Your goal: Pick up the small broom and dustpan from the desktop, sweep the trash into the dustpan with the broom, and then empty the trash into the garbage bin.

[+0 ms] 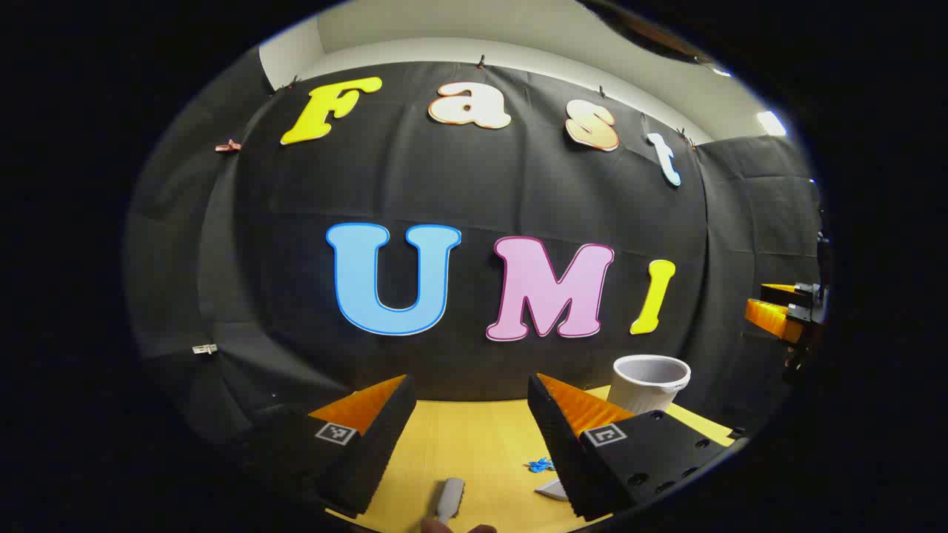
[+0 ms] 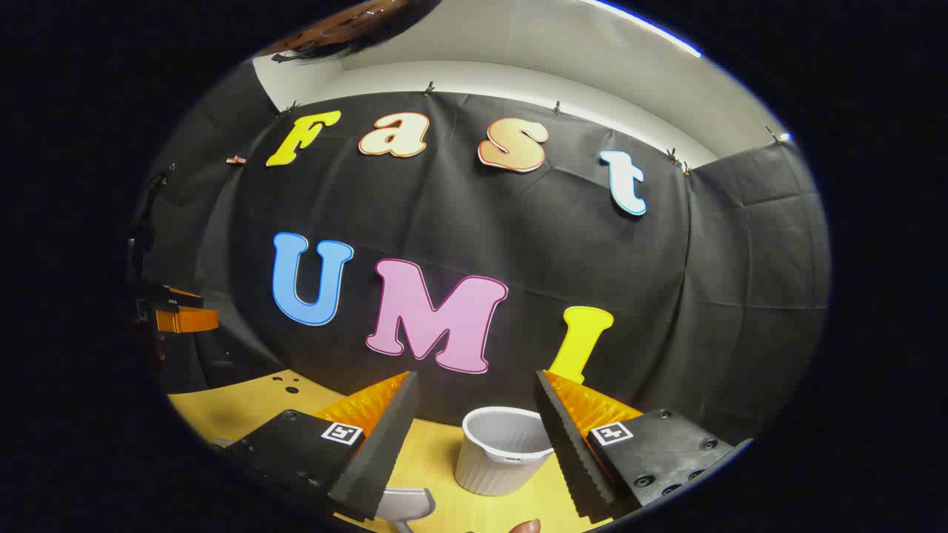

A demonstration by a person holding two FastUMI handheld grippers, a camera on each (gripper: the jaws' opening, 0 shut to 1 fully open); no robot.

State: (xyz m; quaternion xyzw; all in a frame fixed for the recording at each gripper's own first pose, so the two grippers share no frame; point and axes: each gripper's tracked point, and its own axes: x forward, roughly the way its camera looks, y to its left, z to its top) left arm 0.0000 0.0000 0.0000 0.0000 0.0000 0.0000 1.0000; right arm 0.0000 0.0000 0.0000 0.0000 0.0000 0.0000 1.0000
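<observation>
In the left gripper view my left gripper (image 1: 468, 381) stands open above the yellow desktop (image 1: 474, 444), nothing between its fingers. Below it lies a pale grey handle (image 1: 449, 500), either the broom's or the dustpan's; I cannot tell which. A small blue scrap of trash (image 1: 541, 465) and a white scrap (image 1: 554, 488) lie beside the right finger. The white garbage bin (image 1: 650, 381) stands at the back right. In the right gripper view my right gripper (image 2: 475, 377) is open too, with the bin (image 2: 503, 459) just beyond its fingers and a grey flat tool part (image 2: 406, 503) near the bottom edge.
The booth's black cloth wall closes off the back of the desktop (image 2: 237, 407). The other gripper (image 1: 785, 311) hangs at the far right in the left gripper view, and the left one (image 2: 178, 314) at the far left in the right gripper view. A fingertip (image 2: 524, 525) pokes in at the bottom.
</observation>
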